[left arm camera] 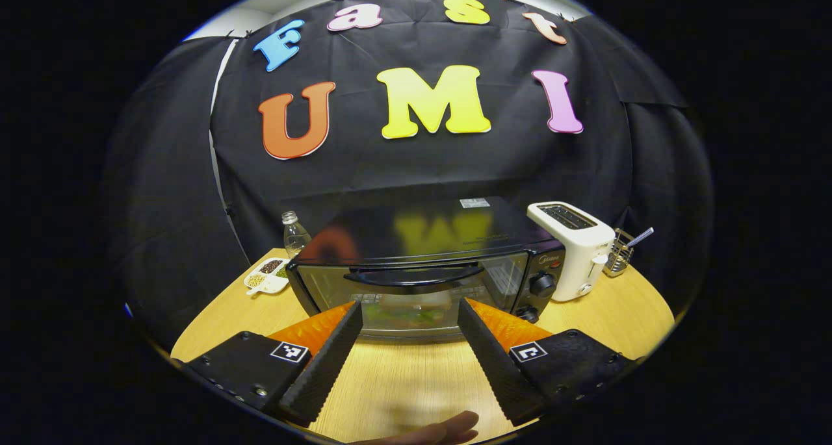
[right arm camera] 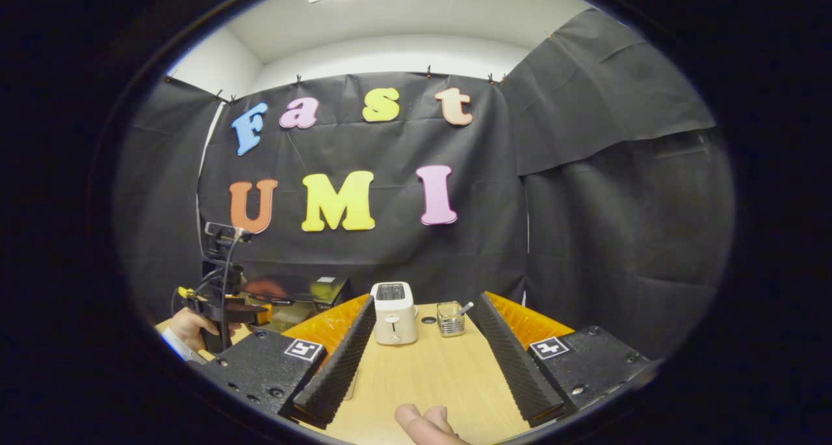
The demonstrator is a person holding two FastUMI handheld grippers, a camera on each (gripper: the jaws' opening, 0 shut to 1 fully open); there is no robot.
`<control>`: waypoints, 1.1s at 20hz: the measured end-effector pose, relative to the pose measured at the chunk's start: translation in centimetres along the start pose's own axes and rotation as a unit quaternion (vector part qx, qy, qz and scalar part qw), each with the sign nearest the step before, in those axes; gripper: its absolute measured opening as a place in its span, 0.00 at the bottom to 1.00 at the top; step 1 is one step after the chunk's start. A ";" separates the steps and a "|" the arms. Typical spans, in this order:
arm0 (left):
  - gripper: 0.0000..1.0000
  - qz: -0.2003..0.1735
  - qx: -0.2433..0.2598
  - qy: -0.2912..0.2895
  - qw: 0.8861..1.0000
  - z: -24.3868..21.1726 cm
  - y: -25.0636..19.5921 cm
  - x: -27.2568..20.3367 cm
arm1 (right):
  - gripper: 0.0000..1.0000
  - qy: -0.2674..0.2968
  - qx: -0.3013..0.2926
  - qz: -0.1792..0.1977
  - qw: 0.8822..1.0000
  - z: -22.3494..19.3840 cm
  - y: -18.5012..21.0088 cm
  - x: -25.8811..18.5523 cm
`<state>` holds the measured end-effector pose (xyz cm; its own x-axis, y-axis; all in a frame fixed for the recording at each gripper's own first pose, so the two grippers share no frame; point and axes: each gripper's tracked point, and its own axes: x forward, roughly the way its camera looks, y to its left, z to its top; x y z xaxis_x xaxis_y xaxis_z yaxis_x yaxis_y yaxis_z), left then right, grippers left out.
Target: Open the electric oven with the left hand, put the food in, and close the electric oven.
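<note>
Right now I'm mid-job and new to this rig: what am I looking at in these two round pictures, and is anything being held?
Each picture comes from a camera riding on a hand-held gripper, looking forward along its own two fingers.

In the left gripper view, the left gripper is open and empty, facing the electric oven. The oven door looks closed, with something greenish dimly visible behind the glass. Beside it on the wooden table stand a white toaster, a wire holder, a bottle and a divided snack dish.

In the right gripper view, the right gripper is also open and empty, facing the same toaster. Far left there is the other gripper in the person's hand.
</note>
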<state>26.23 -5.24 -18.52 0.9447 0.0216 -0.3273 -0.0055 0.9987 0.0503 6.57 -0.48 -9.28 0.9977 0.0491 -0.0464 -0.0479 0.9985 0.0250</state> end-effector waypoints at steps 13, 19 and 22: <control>0.96 -0.004 -0.029 -0.143 0.989 7.0 2.4 -17.9 | 0.89 -0.024 0.011 -0.005 1.000 1.7 1.2 -4.1; 1.00 0.004 -0.019 -0.182 0.983 6.5 2.9 -24.4 | 0.89 -0.028 0.010 0.009 1.000 1.8 2.4 -5.0; 0.96 -0.005 -0.034 -0.191 0.981 4.7 2.9 -26.2 | 1.00 -0.025 0.000 0.012 1.000 1.6 2.8 -5.5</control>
<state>3.02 -3.12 -5.32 0.9987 0.0052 0.0497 -0.0043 0.9998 -0.0181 1.01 2.03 -7.41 0.9974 0.0722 0.0038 -0.0722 0.9971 0.0250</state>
